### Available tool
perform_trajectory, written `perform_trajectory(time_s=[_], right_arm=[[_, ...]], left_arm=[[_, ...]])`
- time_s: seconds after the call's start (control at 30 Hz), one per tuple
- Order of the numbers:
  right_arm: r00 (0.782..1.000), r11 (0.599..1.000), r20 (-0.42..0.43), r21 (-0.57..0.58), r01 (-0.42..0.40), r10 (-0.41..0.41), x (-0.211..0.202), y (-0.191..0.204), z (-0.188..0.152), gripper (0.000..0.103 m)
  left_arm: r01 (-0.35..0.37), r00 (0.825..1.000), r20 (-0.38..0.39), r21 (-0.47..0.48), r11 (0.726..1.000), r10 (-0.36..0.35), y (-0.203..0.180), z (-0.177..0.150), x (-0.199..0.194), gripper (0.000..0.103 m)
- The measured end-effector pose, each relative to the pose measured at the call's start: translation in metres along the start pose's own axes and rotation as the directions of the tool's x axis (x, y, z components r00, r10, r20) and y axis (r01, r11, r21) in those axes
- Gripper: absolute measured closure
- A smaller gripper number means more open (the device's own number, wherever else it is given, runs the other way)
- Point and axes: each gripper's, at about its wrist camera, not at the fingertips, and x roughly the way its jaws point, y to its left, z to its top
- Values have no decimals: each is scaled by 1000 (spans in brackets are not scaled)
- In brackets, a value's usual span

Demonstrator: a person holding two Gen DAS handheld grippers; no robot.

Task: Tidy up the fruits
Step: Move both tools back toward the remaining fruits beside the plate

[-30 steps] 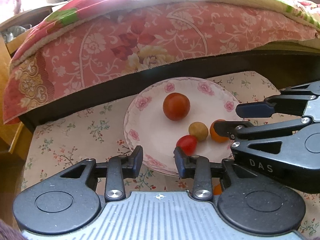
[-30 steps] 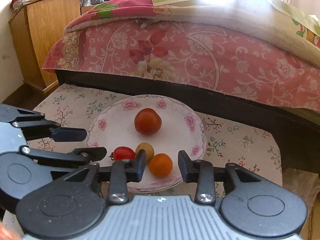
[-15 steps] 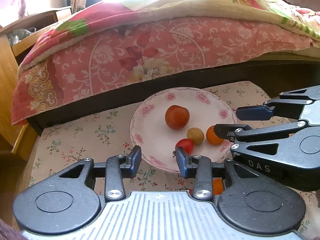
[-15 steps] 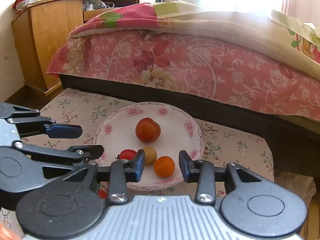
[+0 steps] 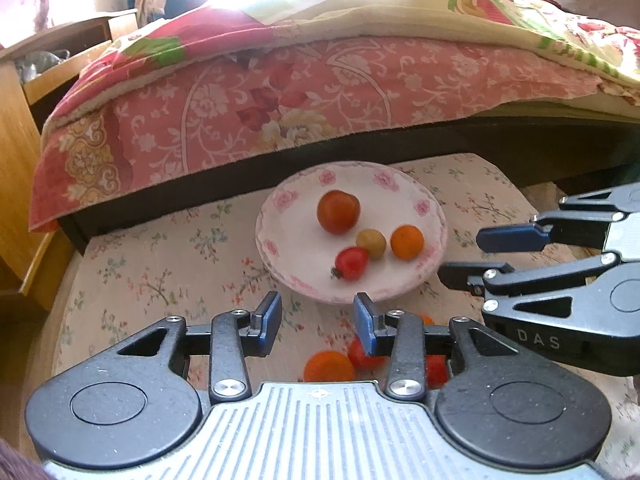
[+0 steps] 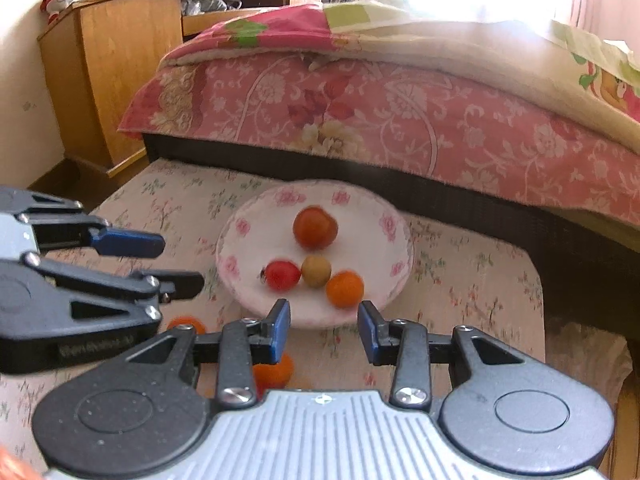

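Fruit on the floral plate, both grippers empty

Fruit sits on a pink-flowered plate [image 5: 434, 216] on the floral-clothed table [image 5: 160, 256]: a large red-orange tomato [image 5: 338, 212] toward the back, a small yellow-brown fruit [image 5: 371, 243] in the middle, an orange [image 5: 407, 242] just right of it and a red cherry tomato [image 5: 351, 263] at the front. More loose fruit [image 5: 329, 366] lies on the cloth nearer the cameras, partly hidden. The left gripper [image 5: 317, 322] hovers short of the plate's near rim, jaws spread, holding nothing. The right gripper [image 6: 323, 327] hovers likewise, jaws apart and empty. A bed with a pink quilt [image 6: 380, 108] stands behind the table.
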Motion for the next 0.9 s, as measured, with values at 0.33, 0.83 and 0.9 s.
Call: perform_trajectory(time_s=[0.33, 0.83, 0.9], right_arm=[[995, 999, -87, -12, -50, 48, -9, 12, -41, 64], [988, 993, -106, -39, -113, 109, 18, 27, -50, 63], [988, 992, -100, -32, -122, 118, 20, 27, -46, 63]], left_arm=[[47, 998, -38, 22, 999, -46, -4, -32, -22, 53], [115, 990, -87, 61, 991, -110, -9, -56, -23, 52], [119, 990, -89, 67, 991, -113, -10, -57, -22, 52]])
